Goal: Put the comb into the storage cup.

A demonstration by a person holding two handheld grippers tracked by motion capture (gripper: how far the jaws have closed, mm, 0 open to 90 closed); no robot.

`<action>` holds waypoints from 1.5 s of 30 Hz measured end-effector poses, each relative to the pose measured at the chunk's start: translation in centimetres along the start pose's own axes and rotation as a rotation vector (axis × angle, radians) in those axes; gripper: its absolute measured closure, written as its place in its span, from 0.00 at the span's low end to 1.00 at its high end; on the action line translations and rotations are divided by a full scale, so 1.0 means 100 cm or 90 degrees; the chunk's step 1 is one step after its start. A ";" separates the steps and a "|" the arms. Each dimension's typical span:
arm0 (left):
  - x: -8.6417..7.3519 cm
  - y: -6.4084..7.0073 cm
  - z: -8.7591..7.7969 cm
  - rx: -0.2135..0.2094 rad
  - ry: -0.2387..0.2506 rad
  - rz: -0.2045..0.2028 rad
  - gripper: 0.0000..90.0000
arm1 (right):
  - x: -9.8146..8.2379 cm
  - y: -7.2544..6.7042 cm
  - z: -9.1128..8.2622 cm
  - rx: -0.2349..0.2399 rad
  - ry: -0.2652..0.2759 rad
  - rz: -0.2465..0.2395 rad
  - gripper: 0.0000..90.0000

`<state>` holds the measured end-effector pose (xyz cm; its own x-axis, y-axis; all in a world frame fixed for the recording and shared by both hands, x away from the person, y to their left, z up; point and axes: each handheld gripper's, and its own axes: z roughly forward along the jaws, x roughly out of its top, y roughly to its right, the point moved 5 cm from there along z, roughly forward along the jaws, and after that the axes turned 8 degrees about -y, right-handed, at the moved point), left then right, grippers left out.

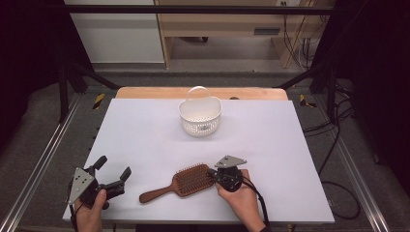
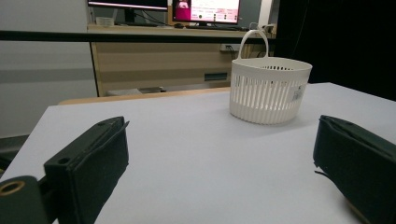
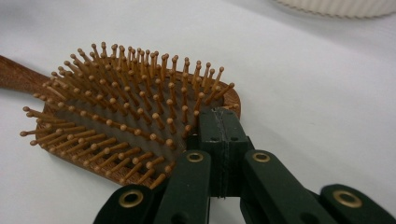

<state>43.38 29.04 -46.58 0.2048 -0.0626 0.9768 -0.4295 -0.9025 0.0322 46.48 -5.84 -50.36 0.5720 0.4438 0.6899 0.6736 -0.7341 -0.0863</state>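
Here the work in hand looks like pushing, not lifting: the right gripper [image 3: 219, 122] has its two black jaws pressed together with nothing between them, and their joined tip sits against the rim of the brown wooden paddle hairbrush with wooden pins [image 3: 126, 116], at the rounded end of its head. In the high view that brush [image 1: 181, 182] lies flat, pins up, on the white table sheet [image 1: 270, 145] near the person's edge, its handle pointing toward the left gripper [image 1: 110, 170]. The left gripper rests low at the near left corner with its jaws wide apart and empty, and its own view looks across bare sheet toward the white slotted plastic basket with a hoop handle [image 2: 270, 88], which stands well apart at the far middle of the table.

My reading is that the brush is being nudged or lined up. A grasp would next call for the right jaws to part and straddle the head or handle, unless the open left gripper takes the handle.
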 end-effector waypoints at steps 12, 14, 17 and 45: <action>0.000 -0.002 -0.002 0.005 0.001 -0.006 0.04 | 0.000 -0.007 0.003 0.002 0.018 -0.004 1.00; 0.000 -0.002 -0.001 0.006 0.000 -0.005 0.04 | 0.000 -0.005 0.001 0.003 0.029 -0.008 1.00; 0.000 -0.002 -0.001 0.006 0.000 -0.005 0.04 | 0.000 -0.003 -0.001 0.009 0.037 -0.011 1.00; 0.029 0.032 0.015 -0.057 -0.100 0.048 0.03 | -0.034 0.116 -0.090 -0.183 0.253 0.051 0.17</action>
<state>43.96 25.30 -43.94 0.3012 -0.2001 0.9323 -0.5236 -0.8519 -0.0137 48.18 -20.51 -47.21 0.3563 0.1903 0.9148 0.4456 -0.8952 0.0127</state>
